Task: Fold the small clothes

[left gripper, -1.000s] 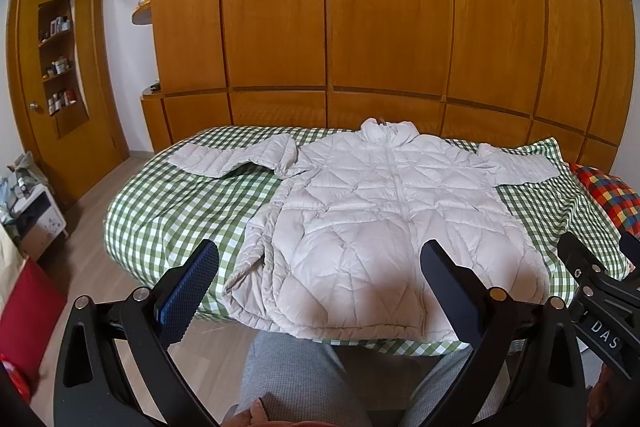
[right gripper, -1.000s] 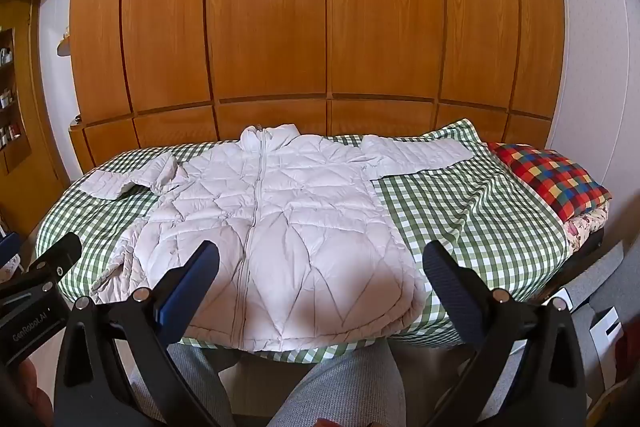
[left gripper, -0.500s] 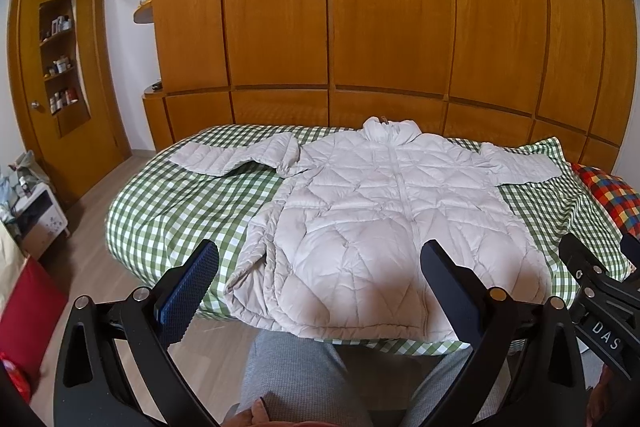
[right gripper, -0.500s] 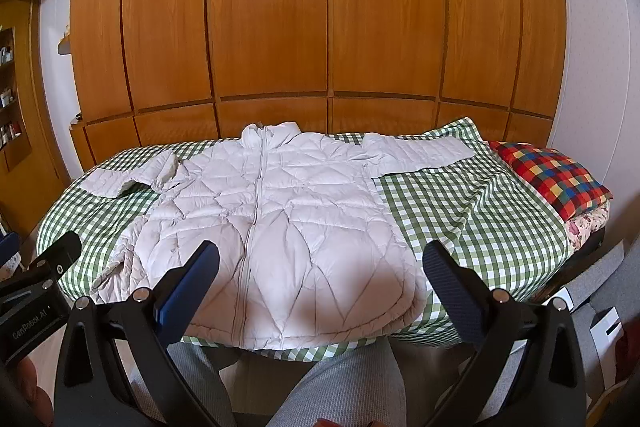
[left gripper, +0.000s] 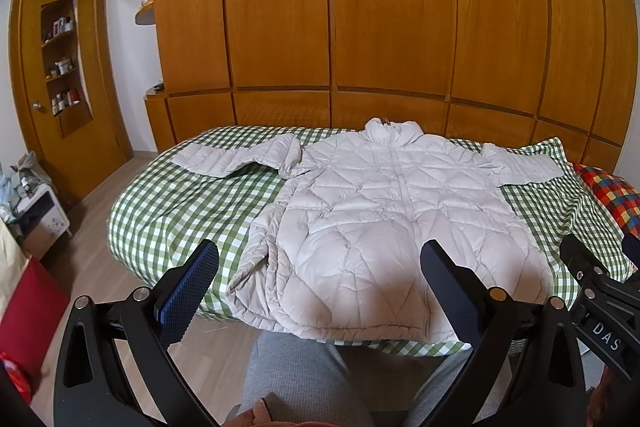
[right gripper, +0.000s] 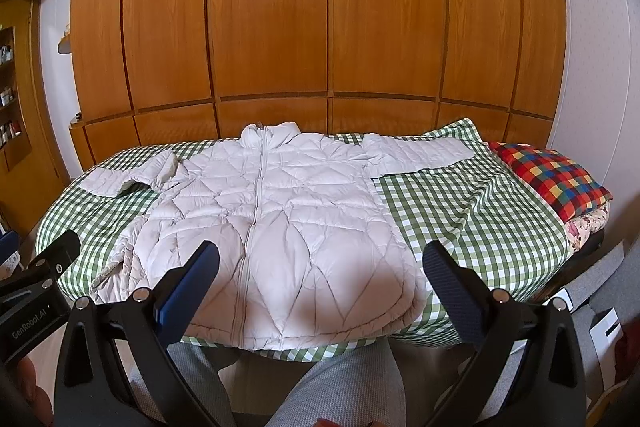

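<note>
A pale quilted puffer jacket (left gripper: 384,219) (right gripper: 280,223) lies face up and zipped on a bed with a green-and-white checked cover (left gripper: 176,211) (right gripper: 472,211). Both sleeves spread sideways, and the collar points toward the wardrobe. My left gripper (left gripper: 318,279) hangs open in front of the jacket's hem, short of the bed and touching nothing. My right gripper (right gripper: 320,279) is open too, held before the hem with nothing between its fingers. Each gripper's body shows at the edge of the other's view.
A wooden wardrobe wall (left gripper: 360,27) stands behind the bed. A multicoloured checked pillow (right gripper: 552,179) lies at the bed's right end. A door with shelves (left gripper: 60,67) and a small white cabinet (left gripper: 36,211) are at left. A person's grey-trousered legs (left gripper: 304,379) are below.
Both views have shifted only slightly; the jacket sits a touch higher in frame. Both grippers stay open and nothing on the bed has moved.
</note>
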Demonstrator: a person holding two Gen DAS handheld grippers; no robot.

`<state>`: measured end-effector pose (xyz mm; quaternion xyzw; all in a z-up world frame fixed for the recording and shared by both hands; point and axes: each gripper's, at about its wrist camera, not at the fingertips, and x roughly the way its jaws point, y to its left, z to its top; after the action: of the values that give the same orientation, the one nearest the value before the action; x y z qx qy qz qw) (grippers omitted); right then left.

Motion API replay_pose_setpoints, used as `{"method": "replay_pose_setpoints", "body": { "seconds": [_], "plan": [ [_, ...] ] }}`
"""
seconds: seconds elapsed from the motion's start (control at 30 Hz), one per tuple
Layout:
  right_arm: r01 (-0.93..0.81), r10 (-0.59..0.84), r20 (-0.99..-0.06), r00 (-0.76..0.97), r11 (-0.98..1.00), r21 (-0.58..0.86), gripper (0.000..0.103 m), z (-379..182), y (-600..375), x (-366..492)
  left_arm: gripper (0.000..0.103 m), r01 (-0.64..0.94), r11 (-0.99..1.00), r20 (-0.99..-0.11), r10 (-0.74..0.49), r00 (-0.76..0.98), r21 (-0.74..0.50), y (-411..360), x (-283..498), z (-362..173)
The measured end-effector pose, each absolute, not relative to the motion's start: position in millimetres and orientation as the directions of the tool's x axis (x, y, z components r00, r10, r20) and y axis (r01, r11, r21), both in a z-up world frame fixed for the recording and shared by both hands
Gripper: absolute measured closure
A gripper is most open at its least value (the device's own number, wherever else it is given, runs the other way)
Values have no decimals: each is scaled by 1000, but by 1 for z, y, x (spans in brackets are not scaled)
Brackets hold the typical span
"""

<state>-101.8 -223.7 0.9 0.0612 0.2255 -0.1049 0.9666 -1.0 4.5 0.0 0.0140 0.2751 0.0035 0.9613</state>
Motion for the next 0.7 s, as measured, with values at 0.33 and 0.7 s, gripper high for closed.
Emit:
{"method": "replay_pose_setpoints", "body": {
  "seconds": [0.33, 0.7],
  "plan": [
    [233, -178, -448, 876, 970, 72, 2, 1, -224, -102, 3, 2, 1000, -530, 14, 848, 29, 6, -1, -1],
    [238, -182, -448, 875, 969, 71, 2, 1, -226, -102, 3, -5, 999, -532, 21, 846, 33, 6, 0, -3]
  ]
}}
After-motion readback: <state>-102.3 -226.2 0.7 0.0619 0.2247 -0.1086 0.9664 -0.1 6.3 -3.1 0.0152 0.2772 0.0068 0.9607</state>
